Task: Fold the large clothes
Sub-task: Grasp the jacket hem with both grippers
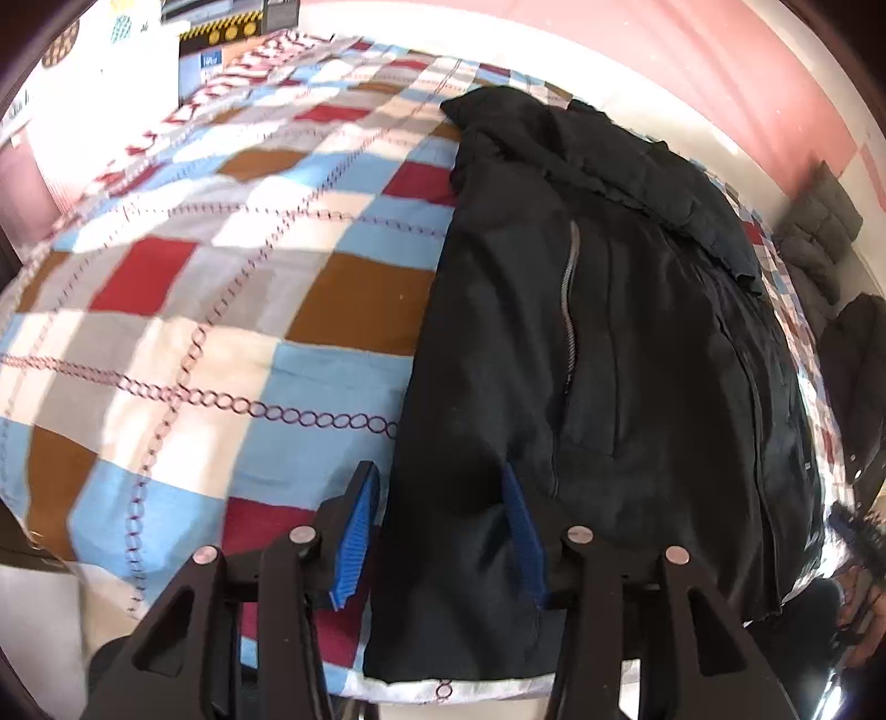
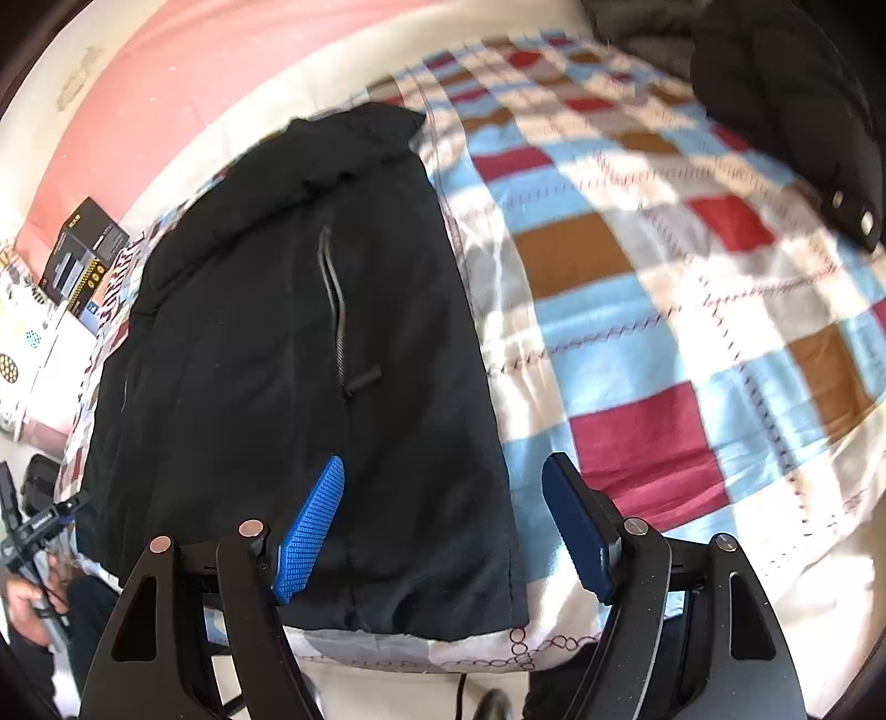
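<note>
A black jacket (image 1: 581, 332) with a grey zipper lies folded into a long strip on the checkered quilt (image 1: 221, 332). Its hem is at the bed's near edge. My left gripper (image 1: 437, 471) hovers over the hem's left corner, jaws apart, one blue pad over the quilt and one over the cloth. In the right wrist view the same jacket (image 2: 277, 332) fills the left half. My right gripper (image 2: 443, 465) stands open over the hem's right corner, straddling the jacket's edge. Neither pair of pads presses on the cloth.
Cardboard boxes (image 1: 221, 39) stand at the quilt's far left corner. A grey quilted garment (image 1: 819, 238) and a dark coat with snaps (image 2: 775, 111) lie at the other side. The bed's near edge (image 2: 443, 648) is just below both grippers.
</note>
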The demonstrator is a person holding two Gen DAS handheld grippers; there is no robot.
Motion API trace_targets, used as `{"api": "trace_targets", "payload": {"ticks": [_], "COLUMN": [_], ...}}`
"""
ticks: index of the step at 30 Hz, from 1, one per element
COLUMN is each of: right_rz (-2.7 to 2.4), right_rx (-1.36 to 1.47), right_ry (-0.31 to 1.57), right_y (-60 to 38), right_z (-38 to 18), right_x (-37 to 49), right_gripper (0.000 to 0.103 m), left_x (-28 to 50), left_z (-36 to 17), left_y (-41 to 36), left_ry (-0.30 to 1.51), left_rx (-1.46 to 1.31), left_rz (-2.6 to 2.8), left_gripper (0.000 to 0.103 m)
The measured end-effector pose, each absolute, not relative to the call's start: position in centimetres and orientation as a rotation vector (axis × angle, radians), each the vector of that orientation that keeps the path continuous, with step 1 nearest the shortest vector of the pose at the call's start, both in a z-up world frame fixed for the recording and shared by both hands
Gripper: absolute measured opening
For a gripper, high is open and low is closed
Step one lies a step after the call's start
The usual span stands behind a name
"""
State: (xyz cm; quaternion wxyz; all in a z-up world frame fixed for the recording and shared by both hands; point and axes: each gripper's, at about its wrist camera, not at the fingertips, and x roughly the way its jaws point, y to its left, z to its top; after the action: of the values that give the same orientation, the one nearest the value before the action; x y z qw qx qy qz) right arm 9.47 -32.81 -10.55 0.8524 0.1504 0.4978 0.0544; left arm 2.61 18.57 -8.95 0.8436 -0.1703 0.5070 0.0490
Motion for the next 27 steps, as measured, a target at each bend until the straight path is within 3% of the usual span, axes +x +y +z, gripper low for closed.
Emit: {"api": "trace_targets", "payload": {"ticks": [11, 23, 27], "right_rz": [0.164, 0.241, 0.219], "right_rx": [0.424, 0.524, 0.543], "right_ry": [1.171, 1.248, 1.239], "right_y": [-32.3, -32.7, -32.7], "right_z": [-13.8, -14.4, -14.7], "right_x": [10.4, 10.3, 11.0], "right_gripper": [0.076, 0.077, 0.074], "left_x": [3.2, 0.9, 1.4], "left_z": [-10.9, -11.1, -10.9], "left_y": [20.3, 18.5, 18.2], "left_ry": [1.075, 1.082, 1.101], "left_rx": [-0.462, -0.486, -0.471], "left_rz": [0.076, -0.01, 0.003], "left_gripper": [0.063, 0.058, 0.049]}}
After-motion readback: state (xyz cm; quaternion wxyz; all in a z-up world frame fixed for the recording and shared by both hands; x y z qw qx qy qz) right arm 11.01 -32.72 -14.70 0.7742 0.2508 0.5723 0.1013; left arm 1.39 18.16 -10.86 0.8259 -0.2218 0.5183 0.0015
